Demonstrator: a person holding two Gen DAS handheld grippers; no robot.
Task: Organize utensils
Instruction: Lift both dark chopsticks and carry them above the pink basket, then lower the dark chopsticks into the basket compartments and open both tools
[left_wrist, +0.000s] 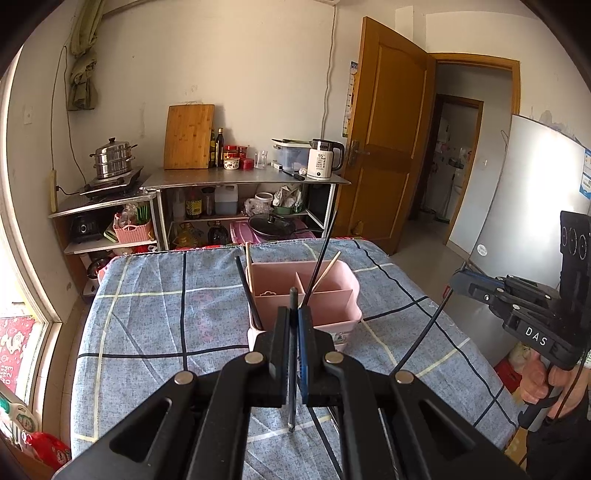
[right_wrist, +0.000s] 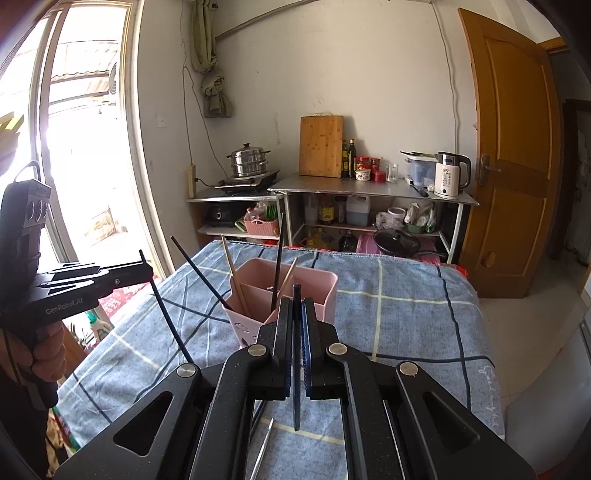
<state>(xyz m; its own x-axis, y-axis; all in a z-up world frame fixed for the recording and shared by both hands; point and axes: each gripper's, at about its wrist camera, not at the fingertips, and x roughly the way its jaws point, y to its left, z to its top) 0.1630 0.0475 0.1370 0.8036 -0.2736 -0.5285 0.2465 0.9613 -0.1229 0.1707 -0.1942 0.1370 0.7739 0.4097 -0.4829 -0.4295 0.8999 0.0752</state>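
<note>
A pink divided utensil holder (left_wrist: 334, 293) stands on the blue checked tablecloth (left_wrist: 155, 314); it also shows in the right wrist view (right_wrist: 317, 291). Several black and wooden chopsticks lean in it. My left gripper (left_wrist: 293, 317) is shut on a black chopstick (left_wrist: 293, 369), held upright just before the holder. My right gripper (right_wrist: 296, 314) is shut on another black chopstick (right_wrist: 296, 369), also upright, near the holder's front. Each gripper shows in the other's view, holding its chopstick (left_wrist: 424, 339) (right_wrist: 166, 310) above the table.
A metal utensil (right_wrist: 264, 446) lies on the cloth under my right gripper. Behind the table stand steel shelves (left_wrist: 243, 181) with a cutting board, bottles, a kettle and a steamer pot. A wooden door (left_wrist: 384, 147) is open at the right.
</note>
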